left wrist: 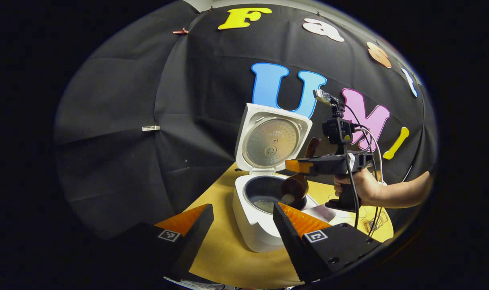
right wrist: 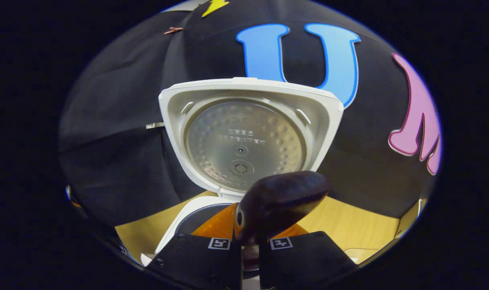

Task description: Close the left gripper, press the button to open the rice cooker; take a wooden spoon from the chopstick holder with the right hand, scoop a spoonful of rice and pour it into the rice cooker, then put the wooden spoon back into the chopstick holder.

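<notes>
Right gripper [right wrist: 250,245] clamped on wooden spoon [right wrist: 278,203] handle, jaws narrow; spoon bowl [left wrist: 295,187] tipped over rice cooker [left wrist: 260,209] pot, rice in pot; lid [right wrist: 244,133] upright, its inner-plate writing too small to read; left gripper [left wrist: 242,219] wide, holding nothing, over yellow worktop [left wrist: 224,249]; hand [left wrist: 359,185] on right grip.

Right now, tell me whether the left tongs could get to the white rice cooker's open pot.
Probably yes: the left tongs hang open before the white rice cooker, lid up, though the dark wooden spoon occupies the pot's far side.
</notes>
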`<state>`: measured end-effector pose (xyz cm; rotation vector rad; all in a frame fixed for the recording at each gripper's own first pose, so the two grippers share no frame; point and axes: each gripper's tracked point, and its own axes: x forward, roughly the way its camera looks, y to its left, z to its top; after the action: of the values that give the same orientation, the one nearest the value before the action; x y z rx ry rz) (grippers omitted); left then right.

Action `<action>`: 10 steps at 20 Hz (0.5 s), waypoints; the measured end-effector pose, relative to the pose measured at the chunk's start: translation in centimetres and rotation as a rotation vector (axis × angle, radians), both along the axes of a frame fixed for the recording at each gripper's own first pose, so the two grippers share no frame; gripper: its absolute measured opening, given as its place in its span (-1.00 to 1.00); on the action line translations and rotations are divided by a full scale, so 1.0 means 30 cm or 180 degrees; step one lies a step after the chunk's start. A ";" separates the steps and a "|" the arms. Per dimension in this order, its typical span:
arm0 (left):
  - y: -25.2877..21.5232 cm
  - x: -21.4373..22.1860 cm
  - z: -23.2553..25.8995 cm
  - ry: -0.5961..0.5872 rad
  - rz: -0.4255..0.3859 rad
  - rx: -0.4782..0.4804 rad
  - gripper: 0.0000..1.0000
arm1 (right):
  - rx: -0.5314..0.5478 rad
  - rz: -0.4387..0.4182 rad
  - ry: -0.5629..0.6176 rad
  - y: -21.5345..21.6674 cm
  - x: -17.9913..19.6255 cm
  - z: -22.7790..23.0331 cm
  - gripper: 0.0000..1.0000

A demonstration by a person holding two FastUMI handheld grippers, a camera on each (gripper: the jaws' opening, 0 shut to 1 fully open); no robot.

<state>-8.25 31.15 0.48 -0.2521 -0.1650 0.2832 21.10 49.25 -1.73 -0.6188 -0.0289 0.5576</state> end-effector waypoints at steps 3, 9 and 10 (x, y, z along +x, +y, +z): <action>0.001 -0.003 0.010 -0.0010 0.0006 0.0000 0.92 | -0.0061 0.0071 -0.0130 0.018 -0.014 0.011 -0.59; -0.004 -0.001 0.020 -0.0027 0.0006 0.0021 0.92 | -0.0141 0.0107 -0.0159 0.010 -0.019 0.011 -0.59; -0.003 -0.001 0.024 -0.0034 0.0008 0.0020 0.92 | -0.0013 0.0097 -0.0022 0.012 -0.028 0.008 -0.59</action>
<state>-8.28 31.07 1.19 -0.2473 -0.1768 0.2840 20.26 49.60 -1.49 -0.6253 -0.0439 0.5852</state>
